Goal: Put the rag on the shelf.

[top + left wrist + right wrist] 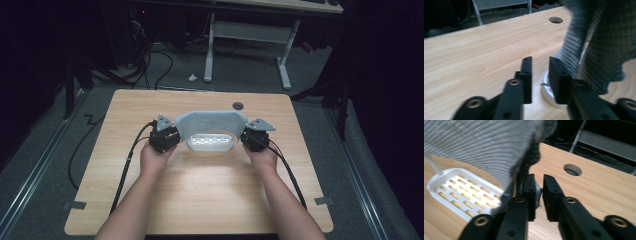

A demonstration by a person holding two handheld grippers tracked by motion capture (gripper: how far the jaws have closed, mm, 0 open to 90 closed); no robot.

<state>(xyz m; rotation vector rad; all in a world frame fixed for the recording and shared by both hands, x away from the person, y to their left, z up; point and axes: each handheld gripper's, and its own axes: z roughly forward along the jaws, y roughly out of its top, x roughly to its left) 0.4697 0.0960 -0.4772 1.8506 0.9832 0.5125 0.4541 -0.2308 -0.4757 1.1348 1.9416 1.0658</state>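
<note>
Right tongs (538, 195) pinching grey cloth (486, 147), slotted white tray (461, 192) beneath

the bench (200, 200) is pale wood with a fine grain and a dark round hole (238, 105). the cloth (210, 122) is grey with a ribbed, waffle-like knit. the tray (210, 143) is white, patterned with rows of small slots. both tongs, left (540, 75) and right (539, 195), are black with brassy rivets.

No legible text, label, brand, number or sign found on any surface in the three views.
</note>
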